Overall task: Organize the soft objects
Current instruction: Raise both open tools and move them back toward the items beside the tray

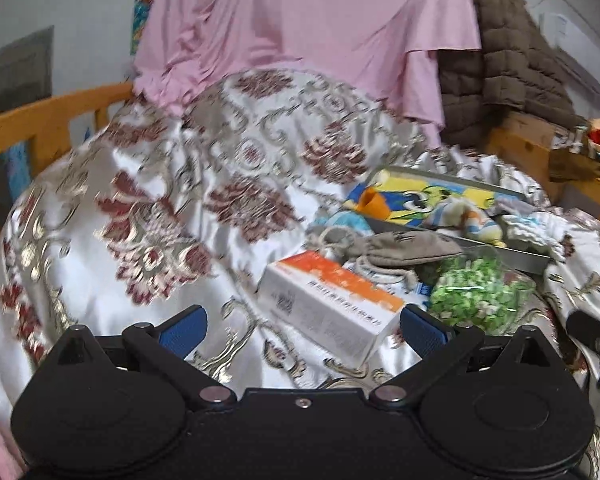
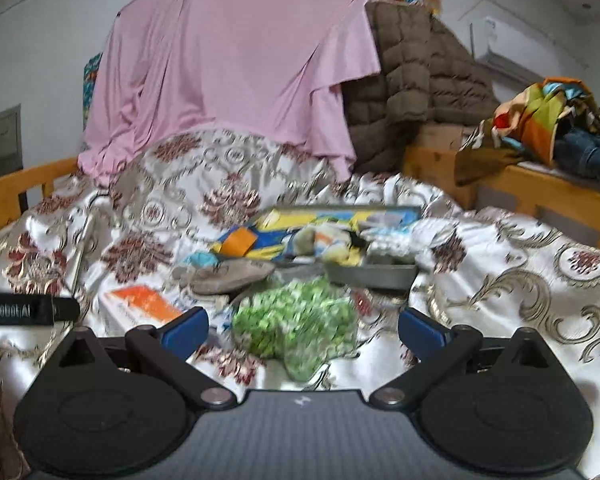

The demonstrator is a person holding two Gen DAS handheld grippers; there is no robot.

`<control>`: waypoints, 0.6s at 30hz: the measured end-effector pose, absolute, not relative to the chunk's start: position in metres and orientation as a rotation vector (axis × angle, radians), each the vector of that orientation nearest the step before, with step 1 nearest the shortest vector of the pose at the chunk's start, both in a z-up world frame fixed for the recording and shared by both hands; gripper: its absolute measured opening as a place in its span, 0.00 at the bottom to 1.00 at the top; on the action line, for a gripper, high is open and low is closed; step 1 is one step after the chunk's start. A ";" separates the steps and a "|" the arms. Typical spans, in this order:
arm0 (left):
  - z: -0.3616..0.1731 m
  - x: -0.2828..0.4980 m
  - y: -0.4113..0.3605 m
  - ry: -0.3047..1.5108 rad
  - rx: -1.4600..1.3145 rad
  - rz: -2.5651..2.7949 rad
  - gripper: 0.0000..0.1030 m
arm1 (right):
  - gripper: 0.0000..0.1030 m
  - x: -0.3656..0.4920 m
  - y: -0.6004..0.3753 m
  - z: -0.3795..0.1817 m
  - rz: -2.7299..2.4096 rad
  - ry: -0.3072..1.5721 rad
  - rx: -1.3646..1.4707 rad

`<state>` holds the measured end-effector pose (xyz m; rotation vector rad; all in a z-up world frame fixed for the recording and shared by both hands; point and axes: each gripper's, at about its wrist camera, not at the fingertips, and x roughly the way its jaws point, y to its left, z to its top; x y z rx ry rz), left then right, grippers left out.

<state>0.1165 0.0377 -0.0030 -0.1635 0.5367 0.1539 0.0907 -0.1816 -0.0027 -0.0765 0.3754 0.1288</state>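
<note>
Hovering with jaws spread and empty, the left gripper (image 1: 302,330) faces a white-and-orange box (image 1: 332,304) at lower centre, while the equally spread right gripper (image 2: 302,330) frames a green bag (image 2: 296,324) below the tray (image 2: 372,274) of soft toys.

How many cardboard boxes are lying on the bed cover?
1. The white and orange box lies on the patterned cover, left of the green bag and in front of the grey pouch. Others may be hidden under the clutter.

Patterned bedspread (image 2: 500,248) carries tray (image 2: 372,274), box (image 1: 332,304), pouch (image 1: 400,250), green bag (image 2: 296,320).
</note>
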 end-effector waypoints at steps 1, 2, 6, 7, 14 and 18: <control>-0.004 0.118 0.039 0.546 -0.174 0.163 0.99 | 1.00 0.092 -0.180 -0.004 0.137 0.386 -0.081; -0.005 0.120 0.041 0.557 -0.181 0.170 0.99 | 1.00 0.093 -0.179 -0.007 0.146 0.396 -0.087; -0.008 0.124 0.046 0.581 -0.195 0.188 0.99 | 1.00 0.098 -0.174 -0.014 0.180 0.436 -0.099; -0.009 0.125 0.045 0.585 -0.193 0.189 0.99 | 1.00 0.101 -0.173 -0.015 0.192 0.451 -0.097; -0.006 0.135 0.049 0.589 -0.200 0.193 0.99 | 1.00 0.121 -0.156 -0.016 0.242 0.486 -0.127; -0.001 0.151 0.054 0.558 -0.177 0.208 0.99 | 1.00 0.133 -0.143 -0.015 0.257 0.486 -0.166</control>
